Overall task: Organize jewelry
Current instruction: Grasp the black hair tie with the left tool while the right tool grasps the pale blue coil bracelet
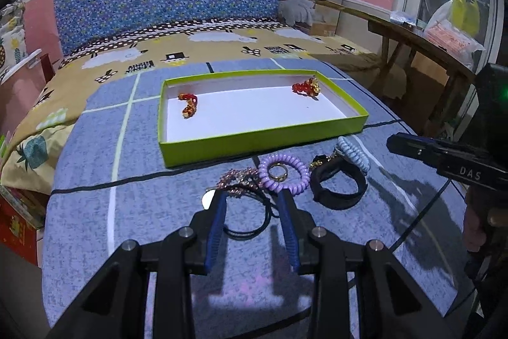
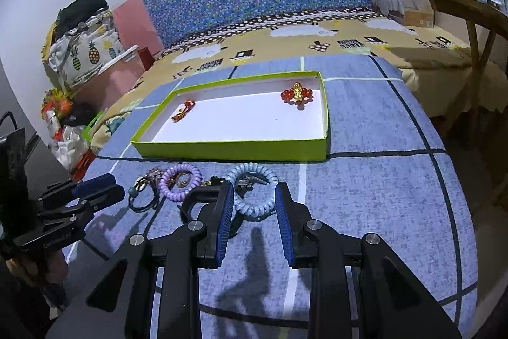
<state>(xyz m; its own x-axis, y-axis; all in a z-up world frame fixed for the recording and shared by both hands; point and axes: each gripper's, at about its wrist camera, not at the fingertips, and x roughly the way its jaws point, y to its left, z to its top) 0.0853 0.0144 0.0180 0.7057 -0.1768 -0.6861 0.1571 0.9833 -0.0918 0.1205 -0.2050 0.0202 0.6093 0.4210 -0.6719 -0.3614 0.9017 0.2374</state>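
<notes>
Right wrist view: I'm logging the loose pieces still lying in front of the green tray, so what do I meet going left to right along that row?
Black cord with teal bead → purple coil bracelet → light blue coil bracelet, which lies between the right gripper's open jaws.

Bed, blue-grey quilt [image 1: 177, 180] with line grid. Lying directly on it: lime-green shallow box [image 1: 263, 145]; just in front, a row of purple coil bracelet [image 1: 283, 172], pale-blue coil bracelet [image 2: 254, 191], black band [image 1: 338, 188], beaded black hair tie [image 1: 244, 199].
</notes>
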